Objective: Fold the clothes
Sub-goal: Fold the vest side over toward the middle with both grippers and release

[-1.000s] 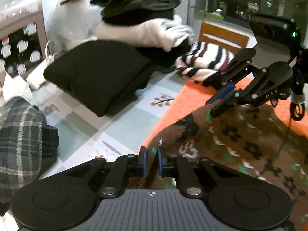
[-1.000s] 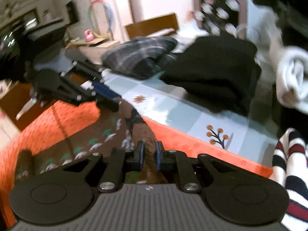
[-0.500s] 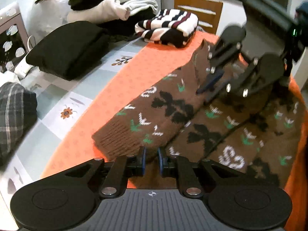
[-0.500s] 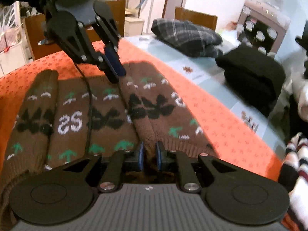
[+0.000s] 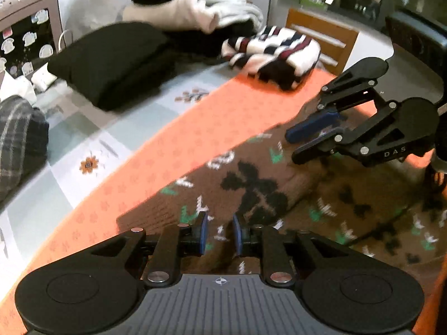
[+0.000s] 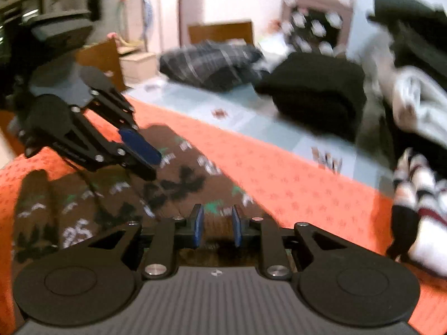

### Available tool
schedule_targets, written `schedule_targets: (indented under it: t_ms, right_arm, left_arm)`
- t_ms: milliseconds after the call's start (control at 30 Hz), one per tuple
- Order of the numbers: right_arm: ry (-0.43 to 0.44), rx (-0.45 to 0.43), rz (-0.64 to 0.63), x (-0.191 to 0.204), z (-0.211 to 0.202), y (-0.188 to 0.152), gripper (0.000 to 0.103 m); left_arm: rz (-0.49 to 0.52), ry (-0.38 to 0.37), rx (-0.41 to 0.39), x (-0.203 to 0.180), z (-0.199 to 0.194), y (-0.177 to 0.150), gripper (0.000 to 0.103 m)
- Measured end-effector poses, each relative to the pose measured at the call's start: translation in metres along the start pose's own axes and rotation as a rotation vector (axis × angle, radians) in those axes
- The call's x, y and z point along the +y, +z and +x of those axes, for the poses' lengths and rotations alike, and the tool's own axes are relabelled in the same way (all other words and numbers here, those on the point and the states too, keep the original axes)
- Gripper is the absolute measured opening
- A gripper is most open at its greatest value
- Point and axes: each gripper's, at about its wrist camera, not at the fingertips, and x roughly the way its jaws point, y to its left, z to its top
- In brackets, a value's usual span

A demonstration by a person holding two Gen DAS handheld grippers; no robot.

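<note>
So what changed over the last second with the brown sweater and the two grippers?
Both grippers let go: a second ago the left gripper and right gripper pinched the brown patterned sweater and carried its sleeve over; now their jaws are opening, pads clear of the knit, and the sleeve lies folded on the body. The orange cloth, black folded garment and striped sweater stayed put.

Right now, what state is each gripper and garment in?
left gripper: jaws opening, pads clear of the knit.
right gripper: jaws opening, nothing pinched.
brown sweater: lying on the orange cloth, sleeve folded over.
striped garment: folded.
black garment: folded.
</note>
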Motion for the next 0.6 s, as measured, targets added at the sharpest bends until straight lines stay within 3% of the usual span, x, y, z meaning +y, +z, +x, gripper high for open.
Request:
schedule_targets:
  t_ms: [200, 333, 600]
  right_arm:
    - [-0.001, -0.024, 0.097, -0.007, -0.013, -0.006, 0.027]
    - [-0.043, -0.029, 0.123, -0.006, -0.047, -0.01, 0.029]
    - [-0.156, -0.006, 0.263, 0.0, -0.113, -0.051, 0.03]
  left_arm:
    - [-0.043, 0.034, -0.027, 0.0, -0.006, 0.002, 0.027]
    - [-0.037, 0.054, -0.064, -0.008, -0.018, 0.004, 0.042]
    - [0.223, 0.059, -0.052, -0.048, 0.006, 0.0, 0.056]
